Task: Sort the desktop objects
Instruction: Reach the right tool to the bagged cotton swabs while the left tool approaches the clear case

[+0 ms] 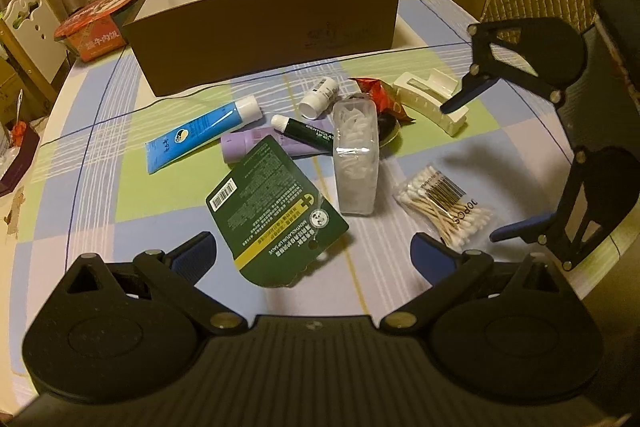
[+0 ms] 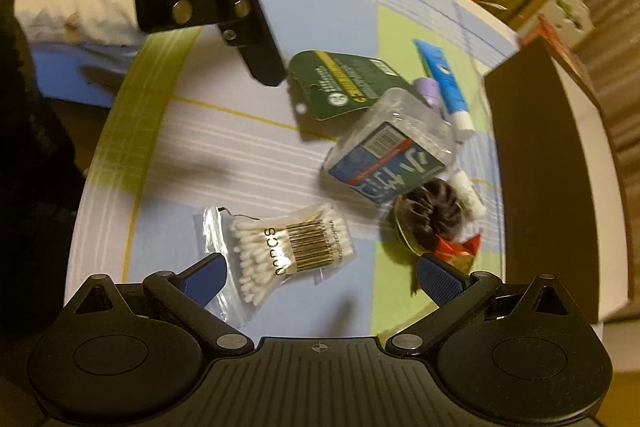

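A: Count, near to far?
B: Left tongs (image 1: 314,255) wide apart, holding nothing, low over the checked tabletop (image 1: 100,163). One green card (image 1: 276,215), flat, glossy. One cotton swab bag (image 1: 446,207), clear plastic, one clear floss-pick box (image 1: 356,155).
A: Right side?
B: Right tongs (image 2: 320,279) spread wide, empty, swab bag between the pads; the upper pad (image 1: 466,97) is over one white hair claw (image 1: 432,99).
A: Farther?
B: One blue tube (image 1: 204,131), one purple cylinder (image 1: 248,143), one dark lip-balm stick (image 1: 306,131), one white bottle (image 1: 320,97), one red wrapper (image 1: 380,93), one dark scrunchie (image 2: 434,213). Behind all, one brown box (image 1: 264,31), open, white inside.
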`<state>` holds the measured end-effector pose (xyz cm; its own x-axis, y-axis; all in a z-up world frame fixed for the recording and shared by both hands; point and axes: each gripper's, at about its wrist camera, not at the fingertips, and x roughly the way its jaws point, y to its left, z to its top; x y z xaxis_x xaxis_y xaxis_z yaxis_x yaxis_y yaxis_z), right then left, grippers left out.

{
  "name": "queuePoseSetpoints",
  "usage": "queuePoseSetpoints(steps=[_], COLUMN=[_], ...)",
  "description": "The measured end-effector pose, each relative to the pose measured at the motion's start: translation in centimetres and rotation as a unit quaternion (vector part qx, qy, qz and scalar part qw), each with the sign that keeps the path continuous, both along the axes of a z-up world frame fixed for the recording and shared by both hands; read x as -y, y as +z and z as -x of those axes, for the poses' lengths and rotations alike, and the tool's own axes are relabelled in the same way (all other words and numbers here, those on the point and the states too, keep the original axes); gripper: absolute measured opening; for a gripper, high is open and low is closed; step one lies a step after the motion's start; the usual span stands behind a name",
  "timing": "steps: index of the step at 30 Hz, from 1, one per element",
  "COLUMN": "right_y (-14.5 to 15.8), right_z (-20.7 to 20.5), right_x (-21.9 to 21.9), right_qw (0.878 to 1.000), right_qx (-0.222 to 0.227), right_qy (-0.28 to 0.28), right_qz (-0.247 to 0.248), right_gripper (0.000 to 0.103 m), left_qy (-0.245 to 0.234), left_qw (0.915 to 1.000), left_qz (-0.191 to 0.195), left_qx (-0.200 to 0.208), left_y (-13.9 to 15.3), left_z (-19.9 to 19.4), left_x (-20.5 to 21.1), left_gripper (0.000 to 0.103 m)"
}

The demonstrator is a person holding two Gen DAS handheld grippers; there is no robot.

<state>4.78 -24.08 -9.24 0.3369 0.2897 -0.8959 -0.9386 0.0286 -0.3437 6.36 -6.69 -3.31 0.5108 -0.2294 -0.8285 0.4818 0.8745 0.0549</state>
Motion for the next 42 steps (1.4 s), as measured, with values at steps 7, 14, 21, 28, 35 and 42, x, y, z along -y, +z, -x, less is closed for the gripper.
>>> queuePoseSetpoints(steps=[7,14,21,28,35,42], right_y=[-1.5,-3.0,-3.8,-4.0,-3.4,-2.8], right_z=[-1.5,-2.7,-5.5,-6.5,-7.0,-6.4], right_x=[-0.9,-1.7,-2.4,-2.8,-2.5,-1.6], right_qw=[0.998,0.992,0.983,0.978,0.980,0.981], right_qx=[-0.048,-0.099,-0.171,-0.198,-0.193,-0.192], right_qy=[0.047,0.076,0.062,0.060,0.043,0.025], right_qz=[0.014,0.026,0.033,0.030,0.010,-0.005], right_gripper=[0.103,0.103,0.103,0.093,0.075,0.070], left_qy=[-0.001,0.017,0.037,0.049,0.051,0.037], left_qw=[1.0000,0.9998,0.9991,0.9985,0.9983,0.9990], left_qz=[0.001,0.008,0.015,0.021,0.025,0.026], left_qx=[-0.003,-0.009,-0.012,-0.014,-0.010,0.002], left_y=[-0.3,-0.6,-0.7,-0.8,-0.7,-0.4], left_z=[0.1,0.0,0.0,0.0,-0.2,-0.6], left_x=[-0.2,-0.8,-1.4,-1.4,-1.0,-0.4], left_gripper=[0.102,0.102,0.102,0.102,0.102,0.102])
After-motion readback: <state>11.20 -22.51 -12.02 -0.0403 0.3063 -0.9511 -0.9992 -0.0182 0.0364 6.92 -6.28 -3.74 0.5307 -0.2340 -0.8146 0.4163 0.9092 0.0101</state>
